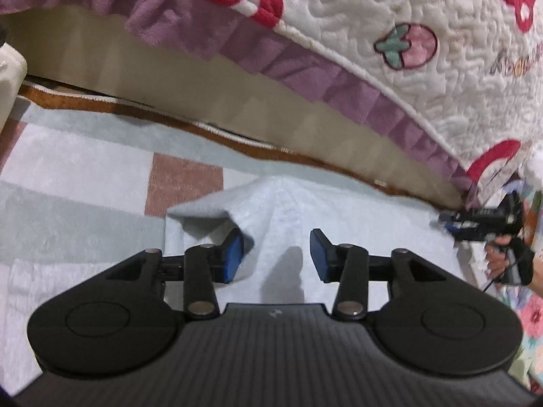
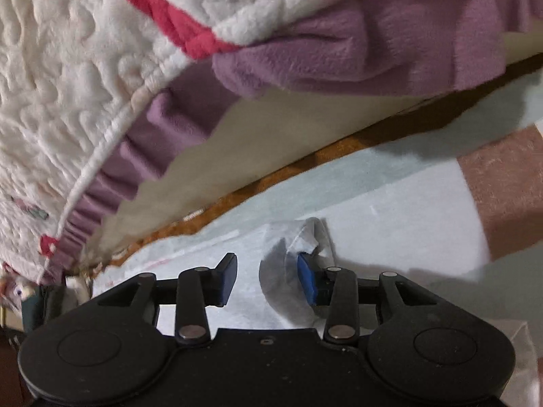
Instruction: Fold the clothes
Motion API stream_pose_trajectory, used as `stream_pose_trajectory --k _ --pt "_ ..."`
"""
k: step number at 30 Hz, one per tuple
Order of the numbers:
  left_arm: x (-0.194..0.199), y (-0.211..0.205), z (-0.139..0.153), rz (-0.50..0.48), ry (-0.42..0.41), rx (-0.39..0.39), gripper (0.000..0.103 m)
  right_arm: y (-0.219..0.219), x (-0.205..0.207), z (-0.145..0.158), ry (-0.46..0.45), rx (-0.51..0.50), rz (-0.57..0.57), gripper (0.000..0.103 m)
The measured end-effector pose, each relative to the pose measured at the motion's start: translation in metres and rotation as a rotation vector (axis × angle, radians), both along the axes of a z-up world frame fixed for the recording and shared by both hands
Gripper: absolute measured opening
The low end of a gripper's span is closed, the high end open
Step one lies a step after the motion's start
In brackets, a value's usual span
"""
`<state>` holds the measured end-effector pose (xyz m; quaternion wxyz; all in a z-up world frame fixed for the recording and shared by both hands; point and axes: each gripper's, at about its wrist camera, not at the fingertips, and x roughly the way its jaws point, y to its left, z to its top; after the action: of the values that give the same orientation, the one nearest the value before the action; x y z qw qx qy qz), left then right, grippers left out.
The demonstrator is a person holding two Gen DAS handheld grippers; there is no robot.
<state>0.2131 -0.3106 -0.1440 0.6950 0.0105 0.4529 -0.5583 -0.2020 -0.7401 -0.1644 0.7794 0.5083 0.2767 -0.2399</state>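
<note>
1. Left gripper (image 1: pixel 276 254) low over a pale garment (image 1: pixel 339 224) spread on the rug (image 1: pixel 85 176); jaws apart, pads pressing nothing; a raised fold of the cloth touches the left pad.
2. Right gripper (image 2: pixel 266 276) over the same pale garment (image 2: pixel 295 237); jaws apart, no grip; a bunched corner lies against the right pad.
3. Right gripper (image 1: pixel 482 224) also seen at the left view's far right edge, in a gloved hand (image 1: pixel 509 264).
4. Behind: orange rug border (image 2: pixel 271 176); a bed with quilted white cover (image 1: pixel 390 6), purple frill (image 1: pixel 305 64).
</note>
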Motion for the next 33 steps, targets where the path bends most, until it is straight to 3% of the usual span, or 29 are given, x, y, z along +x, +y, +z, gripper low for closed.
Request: stream_pose_trajectory --k 2,5,11,14,18,24,26,27,28,30,33 --pt "-0.004 0.002 0.001 -0.025 -0.012 0.021 0.046 0.005 -0.007 0.003 0.01 -0.04 -0.033 0.051" --pt "-0.009 0.001 0.001 -0.034 -0.055 0.053 0.048 0.01 -0.013 -0.001 0.018 -0.014 -0.018 0.054" --pt "-0.005 0.004 -0.001 0.024 -0.035 0.033 0.048 0.061 0.005 0.014 0.105 -0.188 0.277 0.057" --pt "-0.002 0.007 -0.002 0.064 -0.029 0.02 0.048 0.078 0.013 0.018 0.14 -0.294 0.346 0.057" --pt "0.005 0.012 -0.003 0.115 0.01 -0.037 0.048 0.059 0.006 0.006 0.068 -0.19 0.232 0.058" --pt "0.006 0.023 0.002 0.109 -0.04 -0.025 0.048 0.008 -0.017 -0.032 -0.22 0.136 -0.165 0.063" --pt "0.004 0.029 0.005 0.047 -0.052 -0.031 0.048 0.001 -0.013 -0.025 -0.219 0.109 -0.17 0.048" --pt "0.002 0.03 0.006 0.006 -0.057 -0.026 0.049 -0.003 -0.01 -0.022 -0.218 0.095 -0.172 0.028" --pt "0.0 0.031 0.006 -0.038 -0.062 -0.018 0.051 -0.004 -0.008 -0.017 -0.21 0.067 -0.155 0.019" --pt "-0.004 0.029 0.005 -0.053 -0.094 -0.001 0.051 -0.001 -0.005 -0.003 -0.174 -0.019 -0.072 0.011" --pt "-0.006 0.025 0.001 -0.036 -0.129 0.007 0.051 0.0 -0.007 0.008 -0.132 -0.082 -0.008 0.011"
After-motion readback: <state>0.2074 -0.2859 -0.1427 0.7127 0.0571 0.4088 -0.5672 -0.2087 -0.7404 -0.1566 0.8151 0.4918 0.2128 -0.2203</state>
